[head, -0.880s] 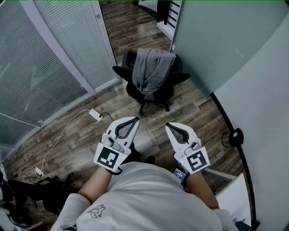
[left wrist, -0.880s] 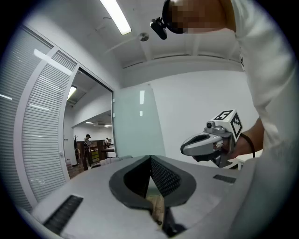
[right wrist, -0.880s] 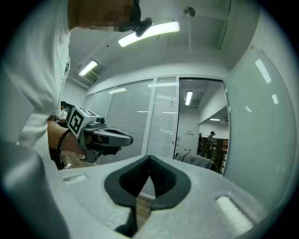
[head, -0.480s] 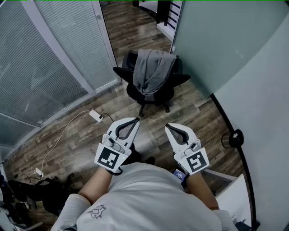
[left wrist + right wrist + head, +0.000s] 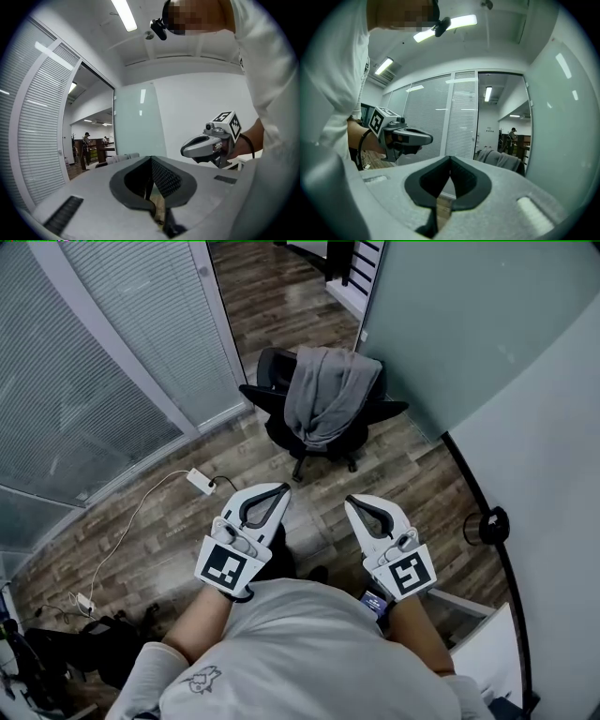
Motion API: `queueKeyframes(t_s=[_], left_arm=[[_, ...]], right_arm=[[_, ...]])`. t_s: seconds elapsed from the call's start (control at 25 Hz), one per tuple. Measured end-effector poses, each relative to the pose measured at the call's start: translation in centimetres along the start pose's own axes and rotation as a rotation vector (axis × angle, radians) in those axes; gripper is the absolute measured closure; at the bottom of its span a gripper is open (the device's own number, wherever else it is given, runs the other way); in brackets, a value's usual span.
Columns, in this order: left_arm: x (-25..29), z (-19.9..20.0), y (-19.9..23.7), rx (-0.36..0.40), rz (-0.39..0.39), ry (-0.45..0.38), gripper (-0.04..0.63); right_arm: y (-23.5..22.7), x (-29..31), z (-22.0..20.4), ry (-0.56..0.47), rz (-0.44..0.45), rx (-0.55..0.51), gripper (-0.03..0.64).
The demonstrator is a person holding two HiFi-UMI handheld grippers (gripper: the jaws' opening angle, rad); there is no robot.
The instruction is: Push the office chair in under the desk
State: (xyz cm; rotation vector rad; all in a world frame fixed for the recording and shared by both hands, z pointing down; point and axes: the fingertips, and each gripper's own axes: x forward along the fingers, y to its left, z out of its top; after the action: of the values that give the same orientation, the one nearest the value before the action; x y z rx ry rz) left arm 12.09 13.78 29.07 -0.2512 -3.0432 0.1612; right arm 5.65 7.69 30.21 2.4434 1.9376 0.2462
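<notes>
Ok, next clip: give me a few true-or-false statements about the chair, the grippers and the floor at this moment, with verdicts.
1. A grey garment is draped over the backrest of the office chair. True.
2. The left gripper is clamped on the chair's armrest. False: its jaws are together on nothing, and it is held apart from the chair.
3. The right gripper has its jaws together and holds nothing. True.
4. The power strip lies on the chair's seat. False: it lies on the wooden floor, to the left of the chair in the head view.
</notes>
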Motion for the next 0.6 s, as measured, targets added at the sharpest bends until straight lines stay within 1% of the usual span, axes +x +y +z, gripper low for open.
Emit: queueKeyframes(t_s=[0.2,0.48,0.6], left_arm=[[1.1,-0.6,6.6,-0.009,-0.018,-0.005,0.597],[3.3,-0.9,15.2,0.003,-0.096,-0.017,0.597],[3.7,-0.9,17.4,0.002,-0.132,-0.018,0.597]], right_arm=[[-1.3,6.5,0.5,0.015,-0.006,-0.004,0.614],[-3.7,15.2,2.5,0.03,-0.039,-0.036,0.614],[-4.5,17.2,2.7,0.057,-0.062,-0.041,0.614]])
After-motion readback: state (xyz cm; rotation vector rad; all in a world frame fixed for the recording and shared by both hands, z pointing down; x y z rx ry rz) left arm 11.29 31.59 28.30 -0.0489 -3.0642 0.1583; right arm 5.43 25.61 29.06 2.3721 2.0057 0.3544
